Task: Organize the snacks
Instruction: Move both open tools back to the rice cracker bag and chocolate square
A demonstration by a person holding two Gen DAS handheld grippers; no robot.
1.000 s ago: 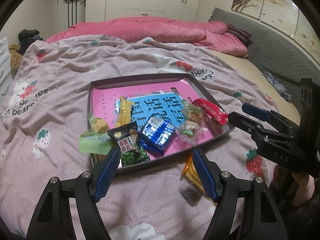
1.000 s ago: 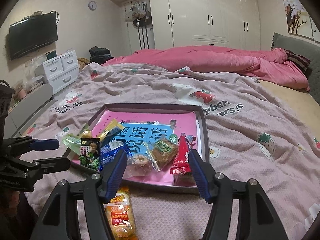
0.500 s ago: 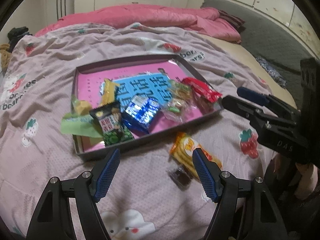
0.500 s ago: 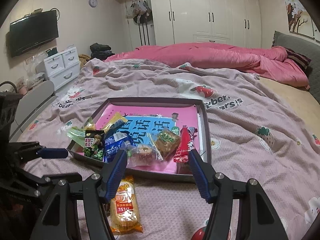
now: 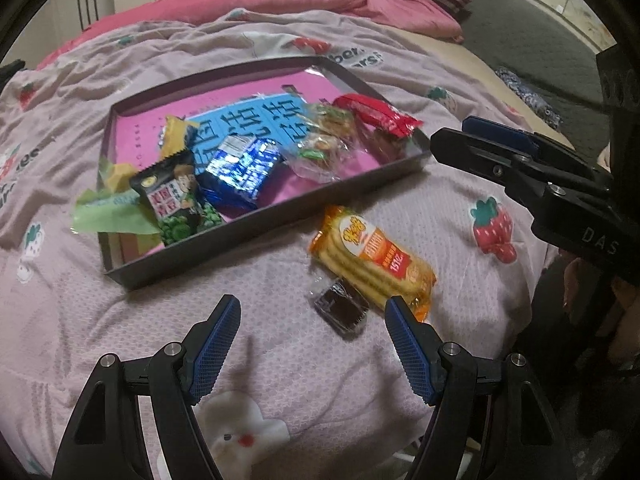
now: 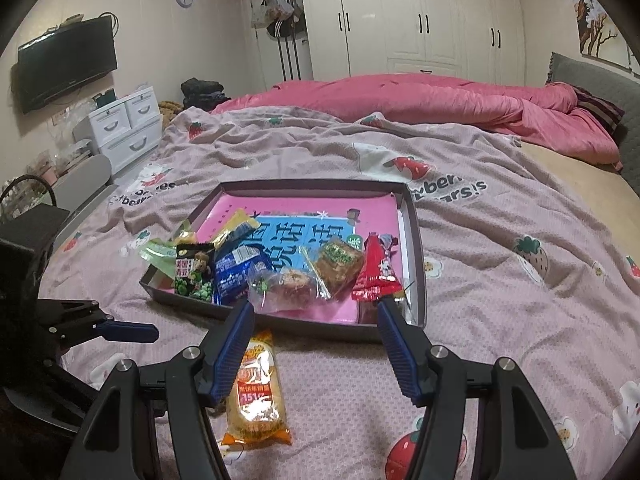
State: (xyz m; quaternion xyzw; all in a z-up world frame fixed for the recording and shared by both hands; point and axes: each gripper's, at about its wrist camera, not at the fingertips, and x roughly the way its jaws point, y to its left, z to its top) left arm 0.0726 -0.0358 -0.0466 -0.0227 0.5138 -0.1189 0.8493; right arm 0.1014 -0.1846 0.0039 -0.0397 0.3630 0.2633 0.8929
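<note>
A dark tray (image 5: pixel 264 226) with a pink lining lies on the bed and holds several snacks: a green pea packet (image 5: pixel 176 204), a blue foil packet (image 5: pixel 240 168), clear-wrapped pastries (image 5: pixel 320 148) and a red packet (image 5: pixel 376 114). Outside its front wall lie an orange cracker pack (image 5: pixel 372 258) and a small dark wrapped sweet (image 5: pixel 340 304). My left gripper (image 5: pixel 313 304) hangs open above the blanket, the dark sweet just ahead between its fingertips, apart from both. My right gripper (image 6: pixel 315 306) stands open over the tray's near edge, empty, with the cracker pack (image 6: pixel 256 392) under its left finger.
The bed wears a lilac strawberry-print blanket (image 6: pixel 500 280) with a pink duvet (image 6: pixel 400 100) bunched at the far side. White wardrobes (image 6: pixel 420 20), a wall TV (image 6: pixel 66 66) and white drawers (image 6: pixel 124 128) stand beyond. A hand (image 5: pixel 624 300) shows behind the right gripper.
My left gripper has sunk and tipped downward, so the tray has slid up the view and the cracker pack and dark sweet now lie near its fingertips. The right gripper has barely moved.
</note>
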